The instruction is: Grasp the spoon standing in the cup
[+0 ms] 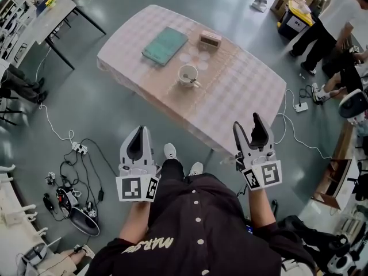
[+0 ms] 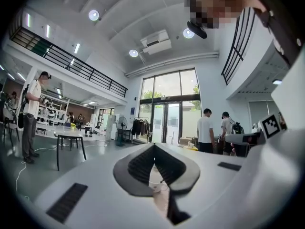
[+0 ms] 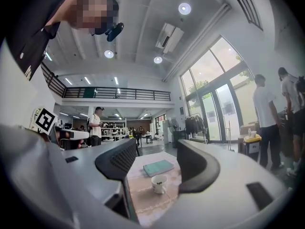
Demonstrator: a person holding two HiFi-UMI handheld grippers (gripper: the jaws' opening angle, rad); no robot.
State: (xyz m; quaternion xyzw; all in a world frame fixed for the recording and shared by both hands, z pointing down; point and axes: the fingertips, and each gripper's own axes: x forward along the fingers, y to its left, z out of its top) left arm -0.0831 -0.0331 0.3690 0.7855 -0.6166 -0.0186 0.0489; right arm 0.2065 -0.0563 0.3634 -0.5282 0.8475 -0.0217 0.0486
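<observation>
Head camera looked steeply down; both gripper cameras faced forward, low and well back, all sharing the table (image 1: 241, 96).

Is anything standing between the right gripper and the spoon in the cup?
Nothing visible does. Only bare tablecloth lies between the open right gripper and the cup with the spoon; the book lies beyond it.

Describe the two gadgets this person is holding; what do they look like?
The left gripper and right gripper are light grey plastic, each with two tapering jaws lined in ribbed black pads and a cube of black-and-white square markers. The person wears a dark buttoned shirt.
</observation>
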